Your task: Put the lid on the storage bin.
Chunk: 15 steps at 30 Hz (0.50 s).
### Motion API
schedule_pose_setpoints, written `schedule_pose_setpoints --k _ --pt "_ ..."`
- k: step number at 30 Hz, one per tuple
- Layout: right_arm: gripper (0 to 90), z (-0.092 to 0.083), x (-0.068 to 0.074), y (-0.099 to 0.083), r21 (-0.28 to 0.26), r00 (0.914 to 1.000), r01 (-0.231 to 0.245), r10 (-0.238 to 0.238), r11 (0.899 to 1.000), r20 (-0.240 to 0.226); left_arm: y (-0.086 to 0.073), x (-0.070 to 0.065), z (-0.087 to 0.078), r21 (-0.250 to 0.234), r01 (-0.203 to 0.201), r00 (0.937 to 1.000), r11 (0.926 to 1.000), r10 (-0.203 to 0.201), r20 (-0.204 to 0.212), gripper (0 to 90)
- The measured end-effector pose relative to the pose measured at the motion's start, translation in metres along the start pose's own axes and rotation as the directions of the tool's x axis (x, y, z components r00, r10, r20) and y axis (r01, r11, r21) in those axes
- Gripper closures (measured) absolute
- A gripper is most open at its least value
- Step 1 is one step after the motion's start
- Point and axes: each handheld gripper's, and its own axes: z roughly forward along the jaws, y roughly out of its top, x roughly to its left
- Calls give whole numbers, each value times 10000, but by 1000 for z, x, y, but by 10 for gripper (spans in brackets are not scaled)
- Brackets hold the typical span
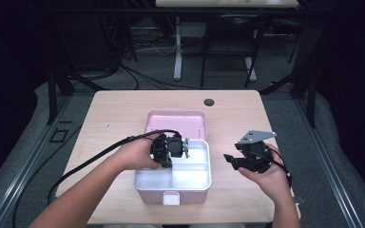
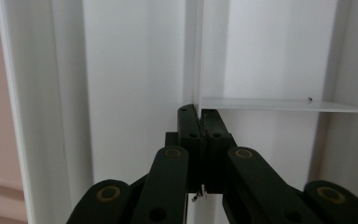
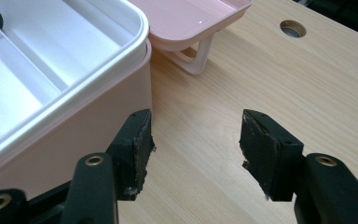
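A pink box (image 1: 152, 194) stands open on the table, its lid (image 1: 176, 121) lying flat behind it. A white tray (image 1: 208, 164) with dividers sits inside. My left gripper (image 1: 166, 162) points down into the tray. Seen close in the left gripper view, my left gripper (image 2: 200, 114) is shut on the top edge of a white divider (image 2: 193, 56), at the spot where a cross divider (image 2: 284, 105) joins it. My right gripper (image 1: 230, 161) hovers just right of the box. In its own view my right gripper (image 3: 193, 140) is open, with bare table between its jaws and the box wall (image 3: 84, 126) beside one jaw.
The tray rim (image 3: 98, 70) and lid (image 3: 186, 18) with its white handle (image 3: 196, 56) lie ahead of the right gripper. A round hole (image 1: 209, 102) is in the wooden table (image 1: 119, 114) behind the box. A white latch (image 1: 172, 198) sits on the box front.
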Motion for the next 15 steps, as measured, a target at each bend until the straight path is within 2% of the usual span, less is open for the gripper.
schedule_pose_setpoints --k 6,15 --pt "442 -1 -2 0 -94 9999 -80 80 9999 68 -3 1 7 -163 115 9999 9998 -113 113 888" --pt "442 6 -1 -1 2 9999 -105 105 9999 129 -2 0 10 -18 79 9999 10000 -79 107 884"
